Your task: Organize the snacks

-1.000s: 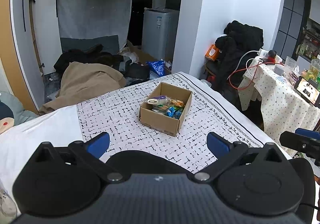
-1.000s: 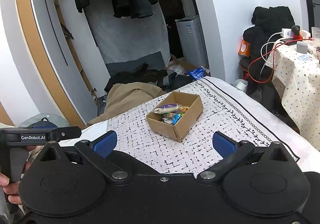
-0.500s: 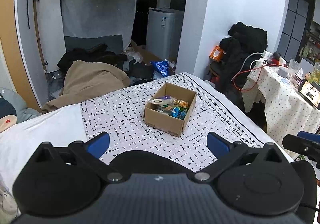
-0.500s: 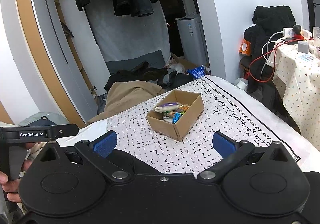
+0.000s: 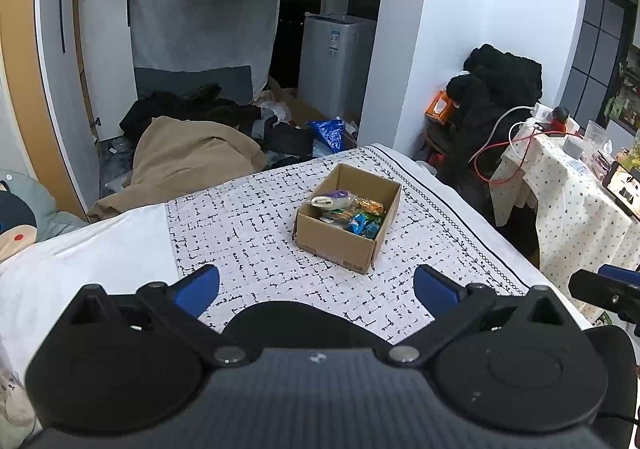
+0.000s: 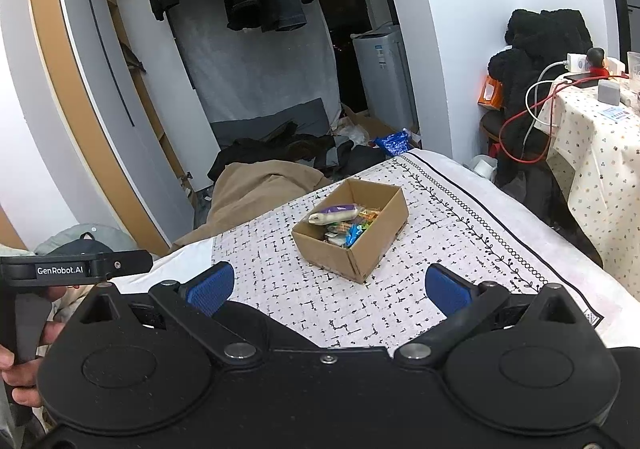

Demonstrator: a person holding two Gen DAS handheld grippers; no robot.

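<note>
a: where are the snacks?

b: in the cardboard box (image 5: 347,217) on the bed (image 5: 248,217), heaped toward one side, with a purple and white packet (image 5: 333,199) lying on top of the rest.

a: and the tools?

b: the left tool (image 5: 316,287) has its blue pads spread wide with nothing between them. the right tool (image 6: 327,285) is the same, wide apart and empty. both sit well short of the box, low over the patterned cloth (image 6: 400,249).

a: what could go wrong from here?

b: i'd say the box first. it looks light and sits on soft bedding, so a tool pressing on its wall could tip it or slide it (nothing braces it). the wrappers look slick and crinkly too; a pinch at a packet's edge might slip, or drag a neighbour out with it.

a: anything else?

b: the two tools are side by side and both face the one small box. going in together could make them knock. one at a time seems safer.
</note>
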